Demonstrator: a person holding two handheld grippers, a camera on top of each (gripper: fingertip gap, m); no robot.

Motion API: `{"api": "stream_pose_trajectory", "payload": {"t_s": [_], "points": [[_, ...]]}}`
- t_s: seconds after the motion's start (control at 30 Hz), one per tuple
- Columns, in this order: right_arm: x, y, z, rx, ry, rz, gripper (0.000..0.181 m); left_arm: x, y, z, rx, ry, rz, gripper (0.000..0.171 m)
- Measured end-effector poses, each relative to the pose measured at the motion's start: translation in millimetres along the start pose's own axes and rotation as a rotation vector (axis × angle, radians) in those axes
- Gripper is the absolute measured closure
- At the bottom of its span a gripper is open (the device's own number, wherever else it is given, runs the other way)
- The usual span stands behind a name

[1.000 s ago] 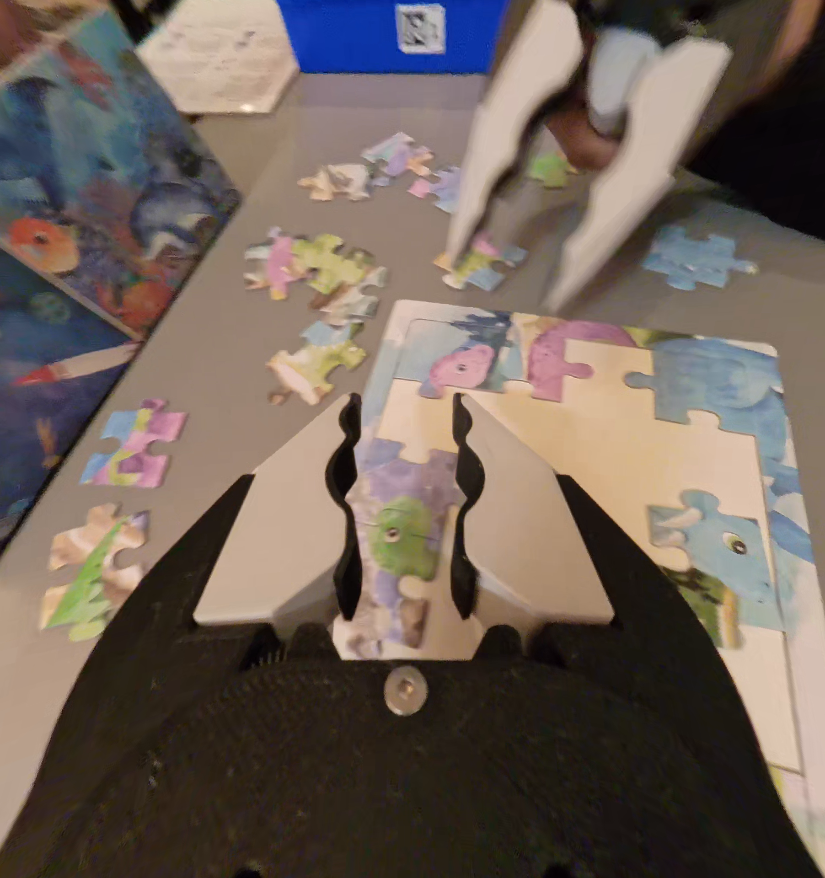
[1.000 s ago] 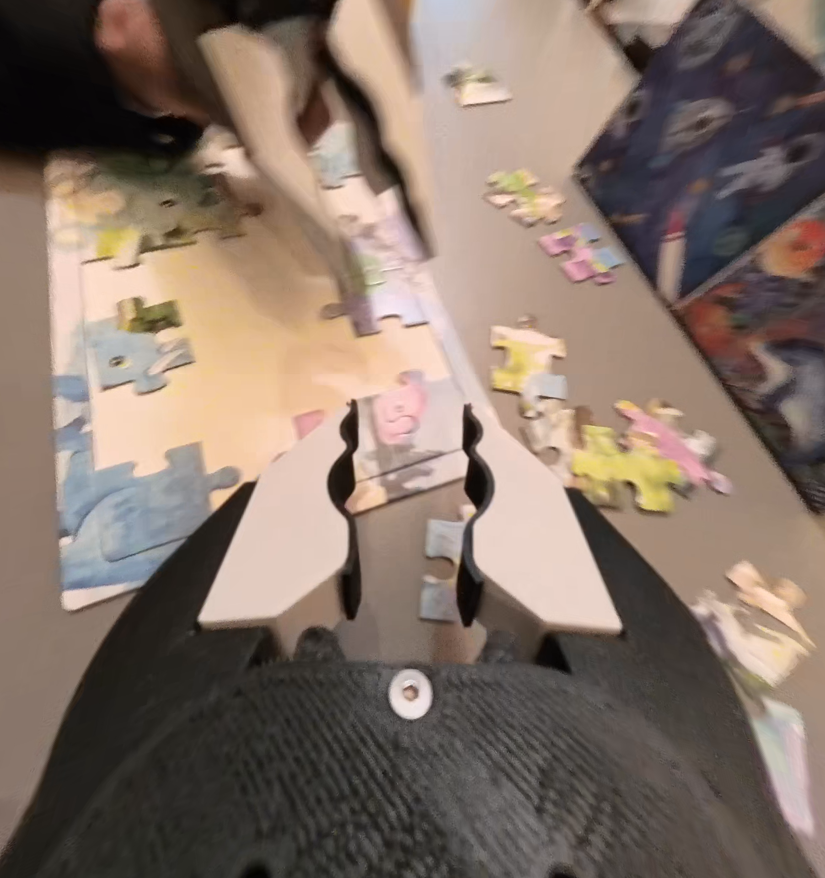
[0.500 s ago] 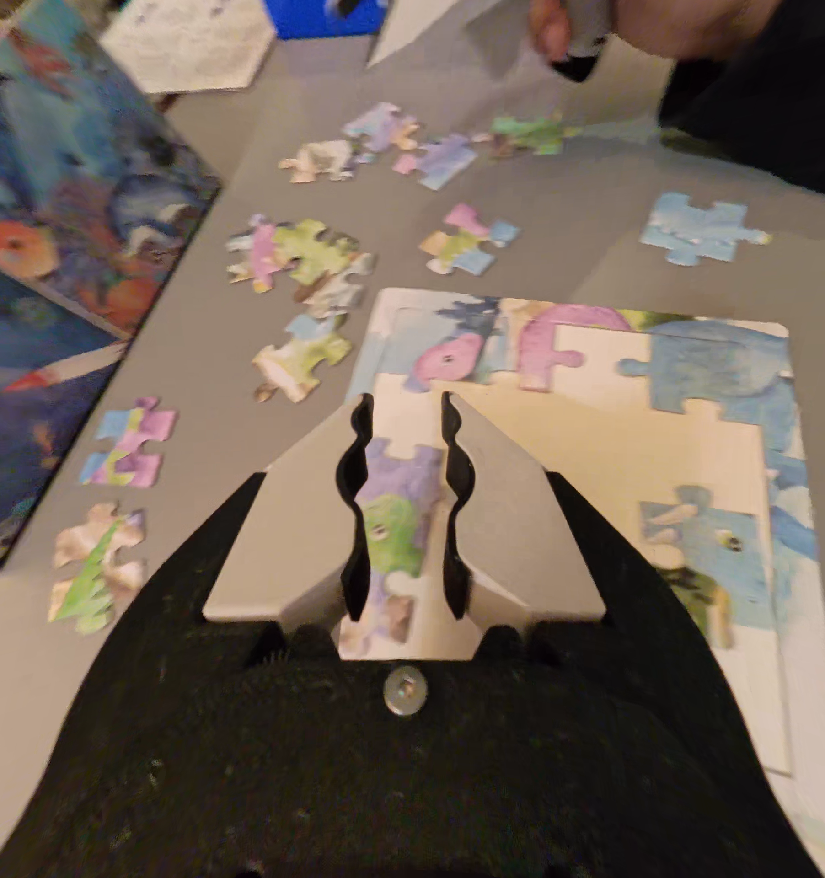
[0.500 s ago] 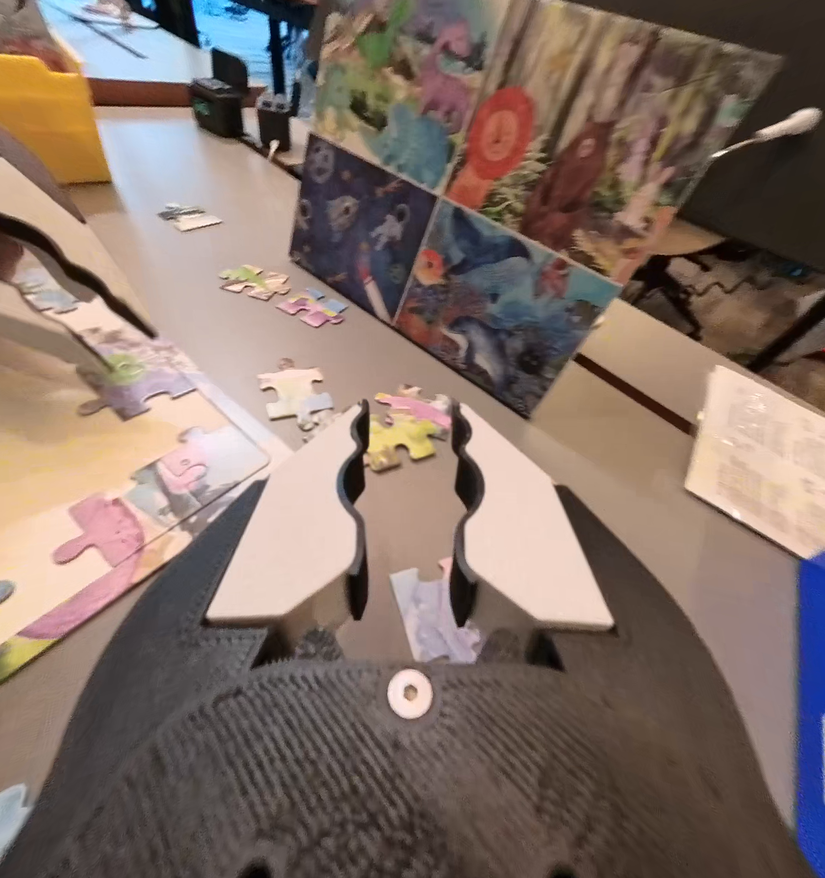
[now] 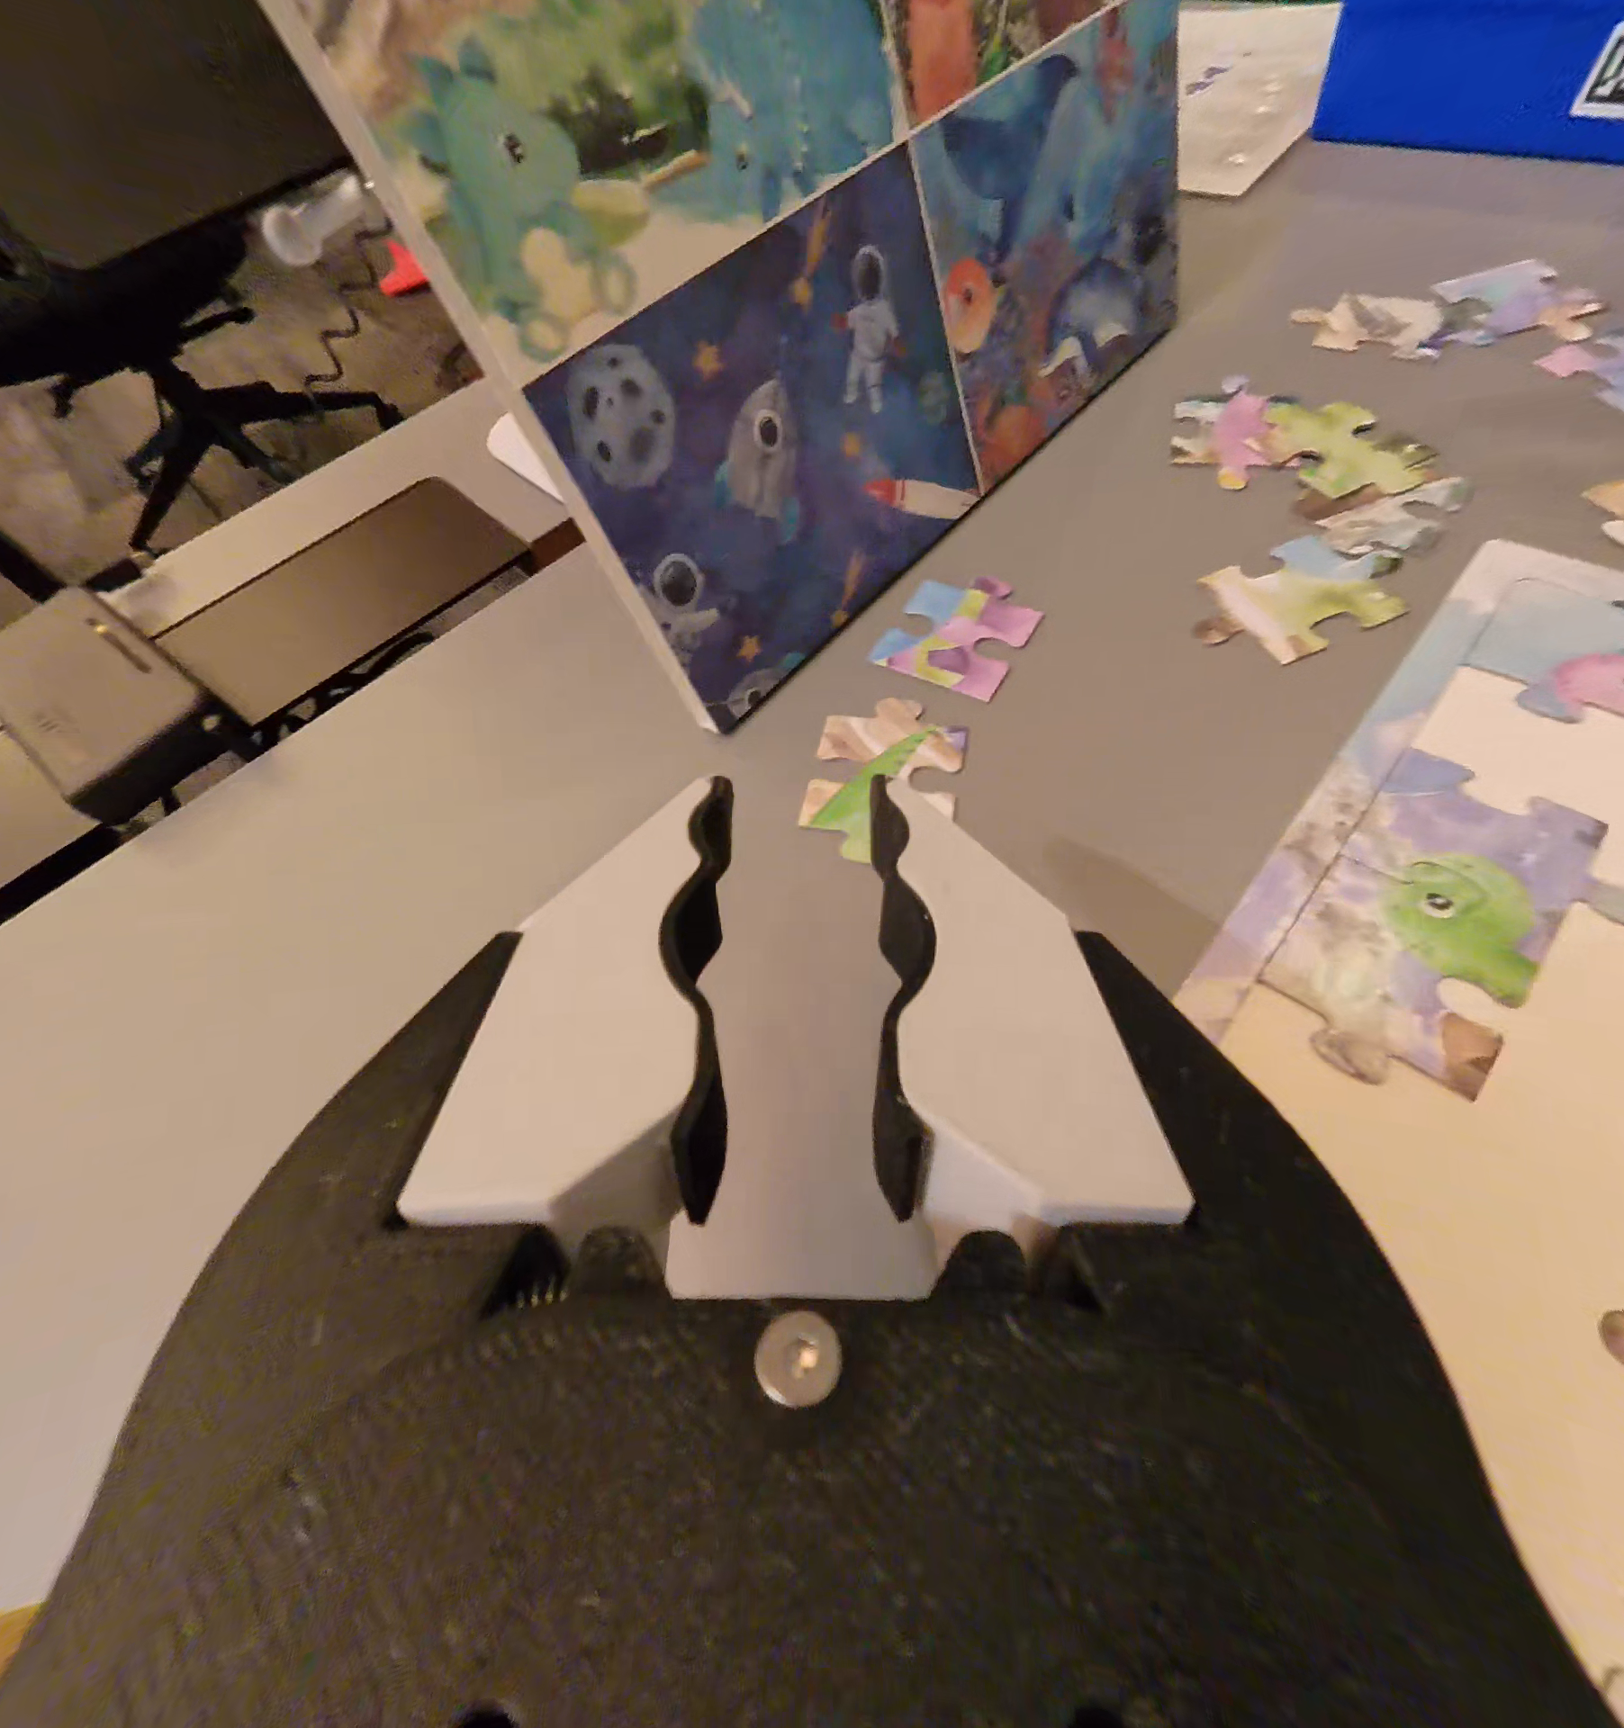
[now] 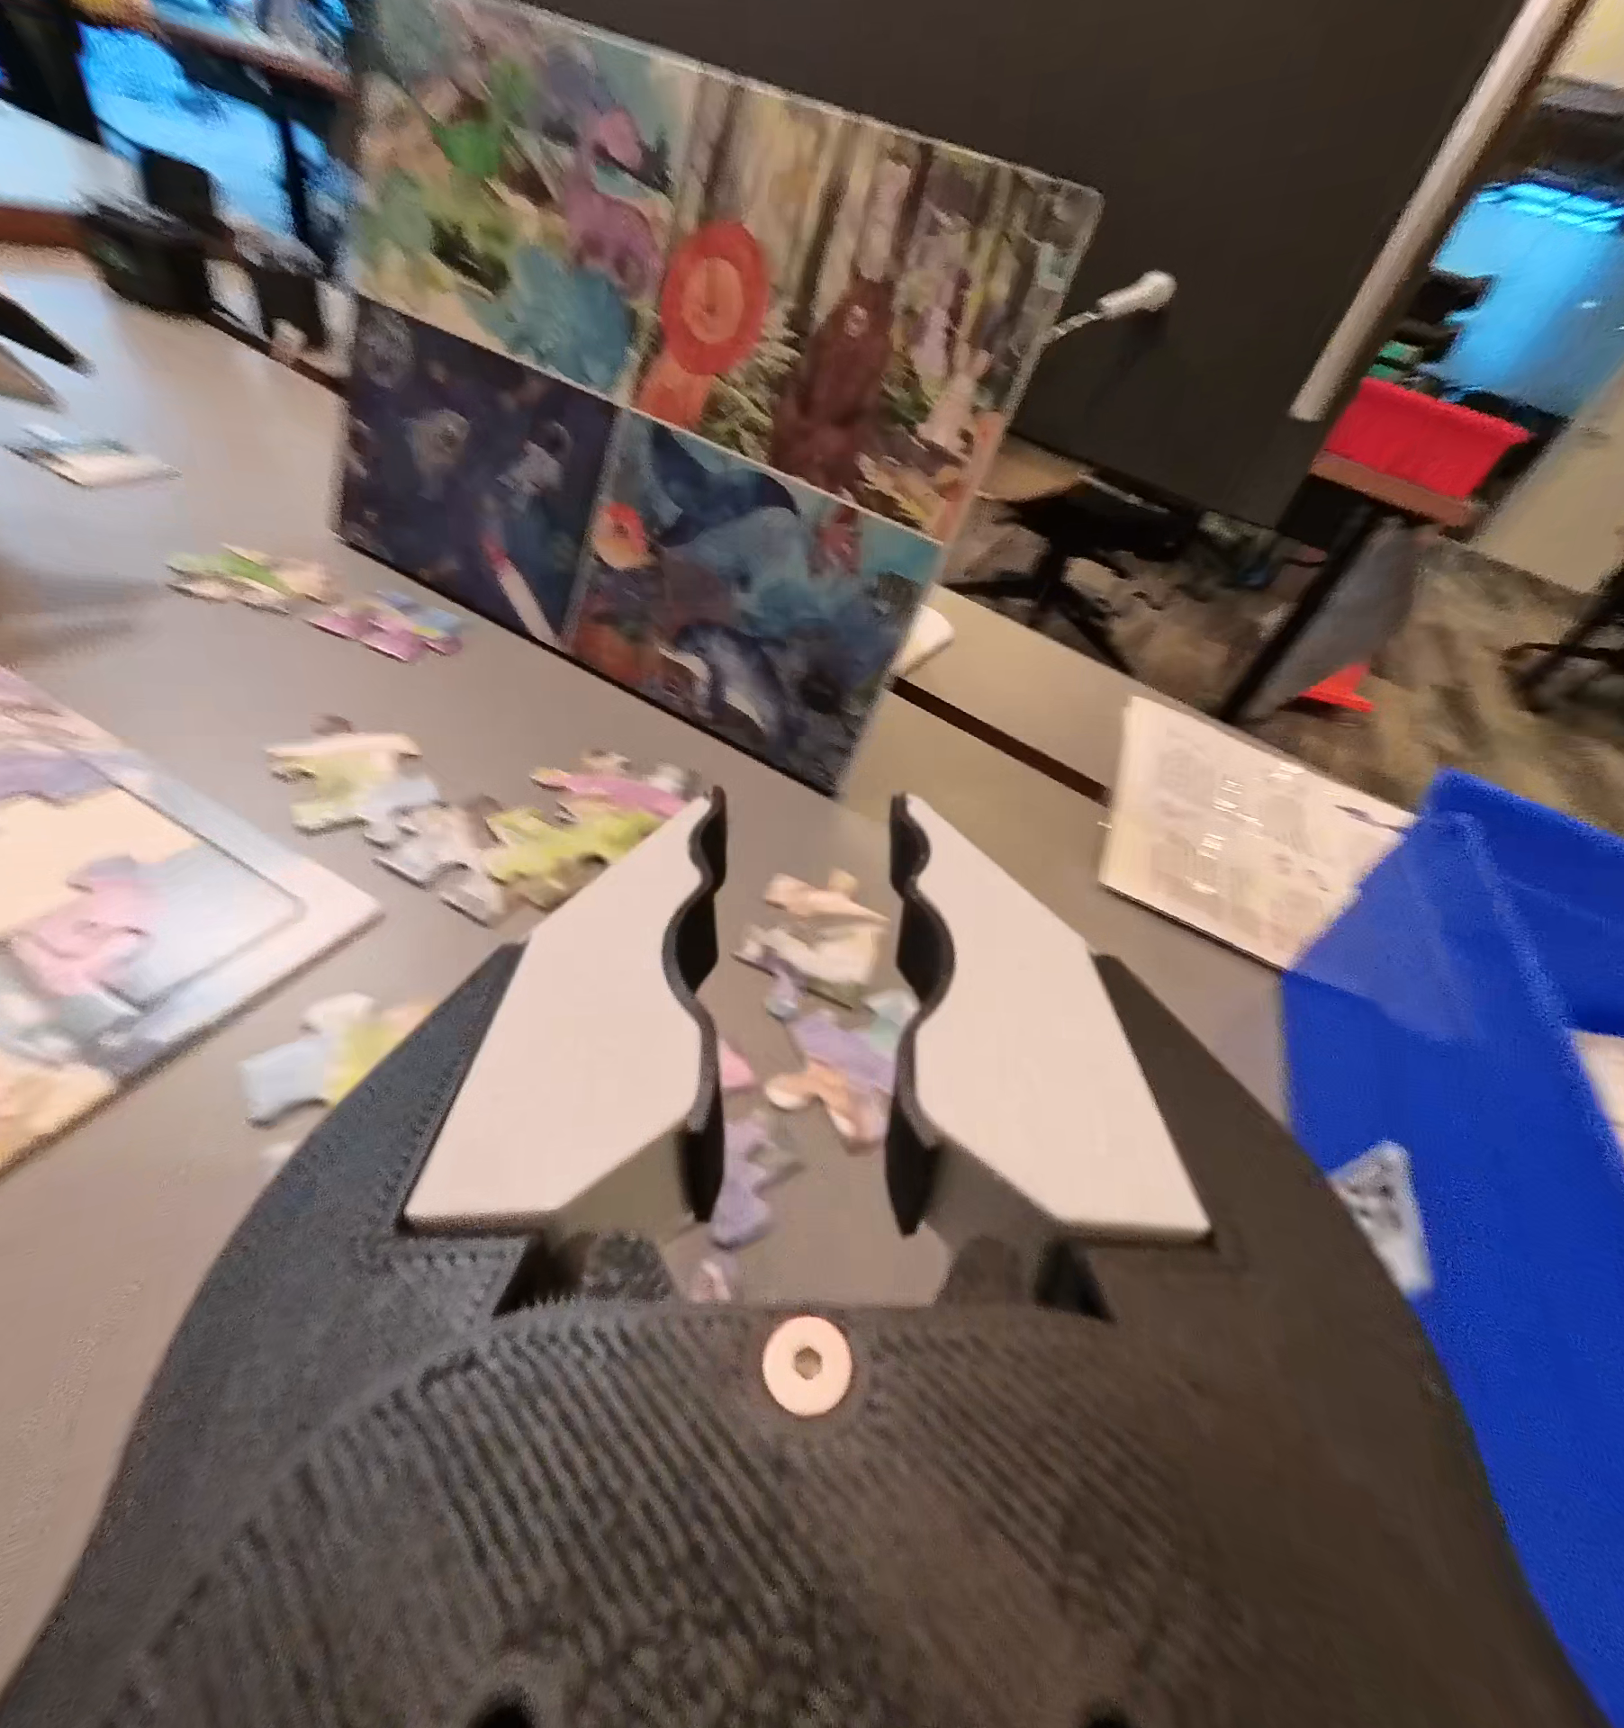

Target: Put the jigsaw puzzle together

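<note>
The puzzle board (image 5: pixel 1407 1216) lies at the right of the left wrist view, with a purple piece showing a green creature (image 5: pixel 1435 921) set in its left edge. My left gripper (image 5: pixel 797 795) is open and empty over bare table left of the board, a green and tan loose piece (image 5: pixel 874 767) just beyond its tips. More loose pieces (image 5: pixel 1304 458) lie further out. My right gripper (image 6: pixel 806 809) is open and empty, held over a cluster of pastel loose pieces (image 6: pixel 827 1010). The board's corner (image 6: pixel 135 898) shows at the left there.
An upright picture panel (image 5: pixel 836 393) with space and sea scenes stands behind the loose pieces (image 6: pixel 677 486). A blue bin (image 6: pixel 1491 1075) sits at the right and a white sheet (image 6: pixel 1229 860) beside it. The table's left edge (image 5: pixel 228 823) is near; chairs stand beyond.
My left gripper left the green-creature piece on the board, swung left off the board and opened wider. My right gripper turned away from the board toward the far loose pieces and opened wider.
</note>
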State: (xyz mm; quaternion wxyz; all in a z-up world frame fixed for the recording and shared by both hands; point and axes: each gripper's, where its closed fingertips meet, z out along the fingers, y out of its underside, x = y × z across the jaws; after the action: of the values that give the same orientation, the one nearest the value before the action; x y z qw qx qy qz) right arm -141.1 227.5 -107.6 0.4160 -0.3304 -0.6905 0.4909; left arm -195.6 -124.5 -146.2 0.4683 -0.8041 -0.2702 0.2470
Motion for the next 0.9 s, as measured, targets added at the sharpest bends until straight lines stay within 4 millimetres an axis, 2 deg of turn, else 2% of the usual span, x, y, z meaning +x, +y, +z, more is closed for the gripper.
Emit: {"api": "stream_pose_trajectory", "payload": {"t_s": [0.13, 0.27, 0.43, 0.53, 0.7, 0.9], "points": [[25, 17, -14, -0.035, 0.110, -0.045, 0.153, -6, 8, 1, 0.015, -0.017, -0.001, 0.147], [35, 15, -22, 0.014, 0.104, 0.060, 0.153, -8, 16, 4, 0.001, -0.010, -0.016, 0.149], [42, 17, -23, -0.021, 0.143, 0.092, 0.157, -11, 13, 1, 0.034, 0.010, -0.060, 0.150], [41, 21, -21, -0.051, 0.147, 0.107, 0.158, -15, 12, -1, 0.052, 0.024, -0.107, 0.148], [33, 26, -14, -0.086, 0.112, 0.141, 0.158, -14, 8, -3, 0.084, 0.062, -0.150, 0.130], [22, 23, -9, -0.080, 0.075, 0.150, 0.157, -19, 10, -2, 0.073, 0.044, -0.180, 0.126]]}}
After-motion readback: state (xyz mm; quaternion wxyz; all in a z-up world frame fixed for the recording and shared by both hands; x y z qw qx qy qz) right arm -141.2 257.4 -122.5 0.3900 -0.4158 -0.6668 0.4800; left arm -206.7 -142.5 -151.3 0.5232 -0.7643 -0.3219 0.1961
